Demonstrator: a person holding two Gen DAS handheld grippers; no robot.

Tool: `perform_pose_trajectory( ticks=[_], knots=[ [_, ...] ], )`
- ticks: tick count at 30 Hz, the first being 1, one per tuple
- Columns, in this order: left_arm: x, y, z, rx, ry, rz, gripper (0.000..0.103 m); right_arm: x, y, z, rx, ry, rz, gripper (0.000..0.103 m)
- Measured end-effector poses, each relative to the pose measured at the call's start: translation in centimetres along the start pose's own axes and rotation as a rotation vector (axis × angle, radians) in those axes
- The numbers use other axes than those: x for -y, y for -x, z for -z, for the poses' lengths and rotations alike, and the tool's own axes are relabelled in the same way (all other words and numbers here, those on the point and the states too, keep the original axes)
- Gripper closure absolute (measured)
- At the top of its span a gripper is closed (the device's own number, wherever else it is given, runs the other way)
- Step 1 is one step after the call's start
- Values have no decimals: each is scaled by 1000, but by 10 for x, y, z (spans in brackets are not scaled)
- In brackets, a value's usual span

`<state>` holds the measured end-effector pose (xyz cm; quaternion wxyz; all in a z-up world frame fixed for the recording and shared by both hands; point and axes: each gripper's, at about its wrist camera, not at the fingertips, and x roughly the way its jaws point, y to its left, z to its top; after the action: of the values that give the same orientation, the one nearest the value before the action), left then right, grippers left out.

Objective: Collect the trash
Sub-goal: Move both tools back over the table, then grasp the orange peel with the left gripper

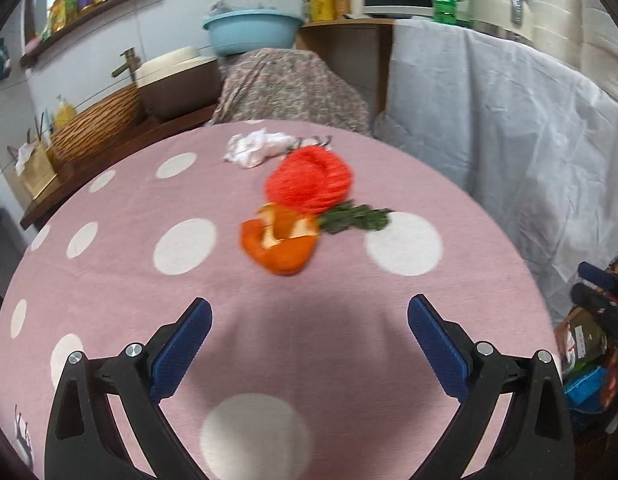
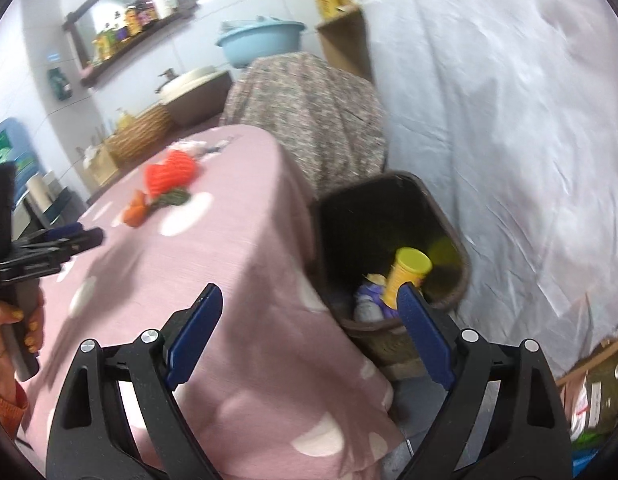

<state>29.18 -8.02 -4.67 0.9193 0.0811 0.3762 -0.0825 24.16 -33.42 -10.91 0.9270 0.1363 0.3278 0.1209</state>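
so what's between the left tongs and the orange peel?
Nothing: bare pink dotted tablecloth between the open left tongs and the orange peel, per the left wrist view.

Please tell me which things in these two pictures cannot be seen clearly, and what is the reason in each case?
- Left wrist view: the bin is outside the frame.
- Right wrist view: the bin bottom is dark; the right gripper finger covers part of the yellow can.
- Both views: motion blur hides what the white crumpled trash is.
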Motion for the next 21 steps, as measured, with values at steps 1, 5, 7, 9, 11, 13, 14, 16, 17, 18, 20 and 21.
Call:
perform_pose_trajectory(
  ticks=[1,5,7,9,11,13,14,16,17,18,20,21],
  knots=[
    [-6,-1,1,-3,3,-3,6,-7,2,-2,8,12,-8,15],
    [-12,-17,-4,-22,-14,-29,16,-32,7,-11,24,67,-30,15],
    [-11,-27,-10,-39,-27,-21,22,-41,11,-13,32,90,-33,15],
    [-11,-37,-16,-62,-31,-23,27,-48,13,-14,34,107,-38,14],
    [-13,-47,-20,-79,-29,-22,30,-54,15,-13,34,125,-38,11],
    [-15,-55,-23,-93,-27,-34,37,-57,16,-12,35,136,-35,11],
    [-16,-58,-24,-100,-22,-37,40,-60,17,-12,33,143,-36,11],
    [-21,-62,-26,-110,0,-24,53,-63,17,-12,30,152,-34,11],
    [-22,-62,-26,-110,12,-19,55,-63,17,-12,28,154,-35,11],
    [-26,-59,-26,-100,30,-14,61,-64,15,-13,25,154,-39,11],
    [-28,-53,-24,-85,54,1,75,-67,13,-13,18,156,-51,11],
    [-30,-51,-24,-82,66,8,77,-68,11,-13,15,159,-56,11]
  ],
)
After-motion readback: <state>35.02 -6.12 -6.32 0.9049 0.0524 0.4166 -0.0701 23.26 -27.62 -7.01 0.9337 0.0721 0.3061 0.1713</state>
